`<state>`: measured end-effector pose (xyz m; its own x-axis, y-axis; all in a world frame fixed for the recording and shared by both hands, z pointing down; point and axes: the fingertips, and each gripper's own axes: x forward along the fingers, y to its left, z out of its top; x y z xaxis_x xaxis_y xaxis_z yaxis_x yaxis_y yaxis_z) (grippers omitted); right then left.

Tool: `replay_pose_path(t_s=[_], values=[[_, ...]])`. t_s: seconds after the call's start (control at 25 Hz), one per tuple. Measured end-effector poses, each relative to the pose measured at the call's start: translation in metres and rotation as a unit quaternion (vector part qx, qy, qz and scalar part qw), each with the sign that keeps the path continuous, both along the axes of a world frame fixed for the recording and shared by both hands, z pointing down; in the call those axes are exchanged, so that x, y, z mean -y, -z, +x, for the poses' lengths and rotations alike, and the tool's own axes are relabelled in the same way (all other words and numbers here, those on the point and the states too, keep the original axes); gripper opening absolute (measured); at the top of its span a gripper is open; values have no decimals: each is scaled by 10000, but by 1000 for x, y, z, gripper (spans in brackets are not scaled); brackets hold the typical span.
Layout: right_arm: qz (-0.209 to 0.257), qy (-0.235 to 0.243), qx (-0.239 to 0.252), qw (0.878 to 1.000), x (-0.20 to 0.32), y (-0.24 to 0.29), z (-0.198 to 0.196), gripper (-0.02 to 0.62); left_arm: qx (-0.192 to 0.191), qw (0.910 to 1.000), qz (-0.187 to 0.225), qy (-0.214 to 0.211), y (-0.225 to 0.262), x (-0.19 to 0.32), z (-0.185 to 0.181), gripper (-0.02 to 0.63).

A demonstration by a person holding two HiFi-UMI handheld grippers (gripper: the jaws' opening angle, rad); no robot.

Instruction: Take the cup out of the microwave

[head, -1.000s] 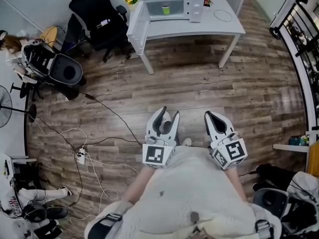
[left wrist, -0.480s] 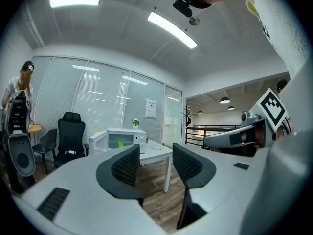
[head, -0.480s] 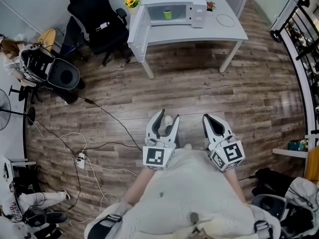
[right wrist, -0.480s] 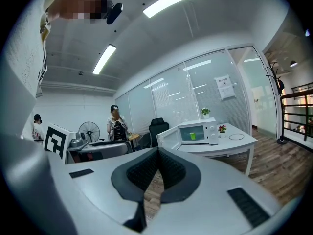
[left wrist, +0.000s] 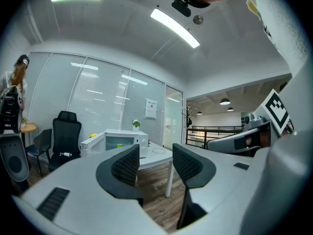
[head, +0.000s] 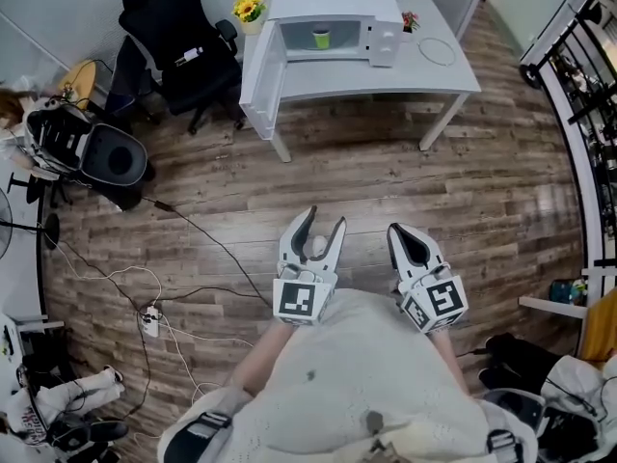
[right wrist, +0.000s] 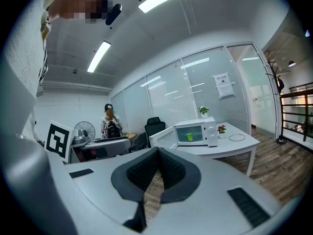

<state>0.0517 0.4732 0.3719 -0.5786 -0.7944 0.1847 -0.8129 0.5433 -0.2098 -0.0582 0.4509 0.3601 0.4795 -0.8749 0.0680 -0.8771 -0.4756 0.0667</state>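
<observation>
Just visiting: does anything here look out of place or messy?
The microwave on the white table has its door hanging wide open, with a green cup inside. Loose cables trail across the wooden floor, which could trip someone. Nothing looks spilled or broken.
</observation>
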Motion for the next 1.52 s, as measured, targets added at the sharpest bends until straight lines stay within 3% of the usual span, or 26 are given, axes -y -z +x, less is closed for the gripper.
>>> replay_pose_path(t_s=[0.48,0.92,1.16,1.52], values=[[-59,-9,-107,9999,91,-7,-31,8,31,10000,-24,-62,-9,92,-29,210],[-37,-366,-133,9992,162,-7,-68,8,-9,9991,170,-398,-2,174,-59,211],[-72,-430,-210,9988,198,-12,-84,8,-218,9987,97,-449,-4,215,-75,211],[-148,-594,-184,9980,234,-14,-91,8,-160,9987,-75,-488,-14,253,-89,211]])
